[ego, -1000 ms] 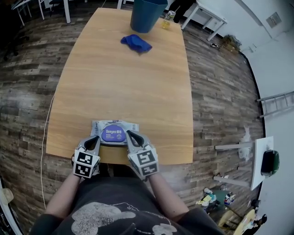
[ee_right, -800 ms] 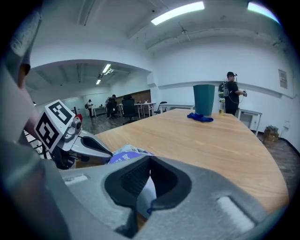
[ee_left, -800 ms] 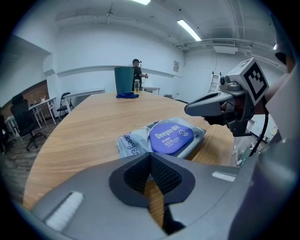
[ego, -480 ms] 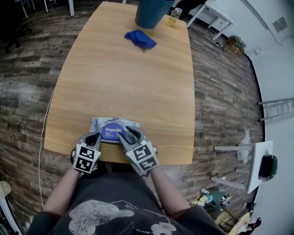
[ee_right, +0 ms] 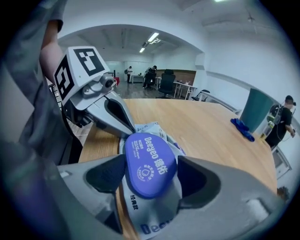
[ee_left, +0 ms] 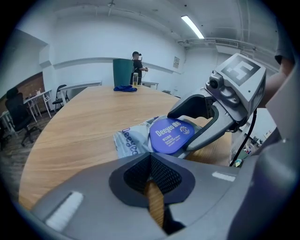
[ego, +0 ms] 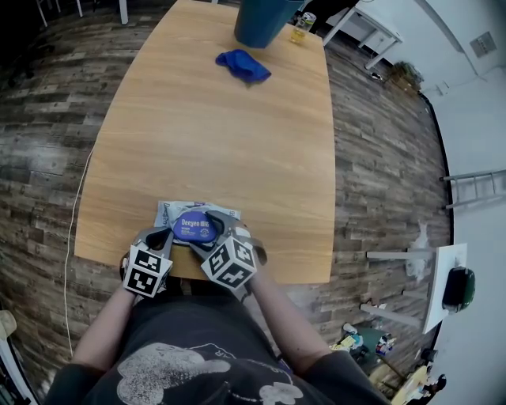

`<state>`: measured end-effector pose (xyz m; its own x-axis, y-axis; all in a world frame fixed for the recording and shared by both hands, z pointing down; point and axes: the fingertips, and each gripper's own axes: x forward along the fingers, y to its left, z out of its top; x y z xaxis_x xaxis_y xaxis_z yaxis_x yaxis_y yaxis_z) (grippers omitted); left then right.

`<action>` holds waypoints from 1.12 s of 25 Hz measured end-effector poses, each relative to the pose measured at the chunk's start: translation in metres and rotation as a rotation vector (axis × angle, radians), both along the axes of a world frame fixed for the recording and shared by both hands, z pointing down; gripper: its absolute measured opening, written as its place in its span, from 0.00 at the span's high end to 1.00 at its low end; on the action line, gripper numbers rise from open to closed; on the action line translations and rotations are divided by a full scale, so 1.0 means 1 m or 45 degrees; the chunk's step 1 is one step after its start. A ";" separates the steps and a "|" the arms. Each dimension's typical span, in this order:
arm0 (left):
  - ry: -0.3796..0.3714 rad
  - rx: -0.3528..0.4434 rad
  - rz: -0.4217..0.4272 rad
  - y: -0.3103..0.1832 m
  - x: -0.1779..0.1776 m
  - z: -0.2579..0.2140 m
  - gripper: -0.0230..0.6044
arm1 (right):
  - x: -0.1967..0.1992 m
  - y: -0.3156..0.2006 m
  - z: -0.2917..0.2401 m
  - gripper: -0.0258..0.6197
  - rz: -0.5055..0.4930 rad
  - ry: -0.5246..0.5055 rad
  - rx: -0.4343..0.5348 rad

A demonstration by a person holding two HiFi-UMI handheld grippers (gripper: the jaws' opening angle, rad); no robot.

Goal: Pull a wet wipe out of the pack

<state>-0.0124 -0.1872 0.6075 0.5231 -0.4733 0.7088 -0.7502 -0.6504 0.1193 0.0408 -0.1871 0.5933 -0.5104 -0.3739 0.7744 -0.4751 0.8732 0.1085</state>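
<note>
The grey wet wipe pack (ego: 170, 213) with a round blue lid (ego: 194, 227) lies at the table's near edge. My right gripper (ego: 207, 232) is tilted over it and its jaws are opening, with the lid (ee_right: 149, 163) between them, one pad on each side. The lid looks closed, and no wipe shows. My left gripper (ego: 160, 235) is shut, its tips against the pack's near left edge; in the left gripper view (ee_left: 151, 159) nothing sits between its jaws, and the pack (ee_left: 133, 140) lies just beyond them.
At the table's far end stand a dark blue bin (ego: 265, 20), a crumpled blue cloth (ego: 243, 66) and a small bottle (ego: 300, 28). The wooden table (ego: 221, 142) has a near edge right under the grippers. A person (ee_right: 285, 117) stands beyond the far end.
The right gripper rolled and slid left and down over the pack; its jaws went from shut to wide around the blue lid. The left gripper and the pack stayed put.
</note>
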 end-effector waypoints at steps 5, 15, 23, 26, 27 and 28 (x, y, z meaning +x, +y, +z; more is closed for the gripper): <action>0.002 0.002 0.009 0.000 0.001 0.000 0.93 | 0.001 -0.002 0.004 0.45 0.009 -0.032 -0.060; 0.001 0.003 0.006 -0.003 -0.001 0.000 0.93 | 0.001 -0.005 0.003 0.46 0.034 -0.125 -0.164; 0.014 0.001 -0.004 -0.005 -0.001 0.000 0.93 | 0.001 -0.008 -0.001 0.47 0.050 -0.198 -0.270; 0.005 0.003 -0.010 -0.005 0.000 0.000 0.93 | 0.003 -0.009 -0.004 0.47 0.078 -0.269 -0.324; 0.002 0.003 -0.011 -0.005 0.000 0.000 0.94 | 0.003 -0.010 -0.007 0.47 0.094 -0.308 -0.355; 0.000 0.002 -0.012 -0.005 0.000 -0.001 0.93 | 0.004 -0.011 -0.008 0.47 0.106 -0.339 -0.383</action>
<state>-0.0124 -0.1924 0.6069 0.5187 -0.4796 0.7078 -0.7563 -0.6434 0.1183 0.0448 -0.1976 0.5850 -0.6853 -0.1996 0.7004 -0.5225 0.8047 -0.2818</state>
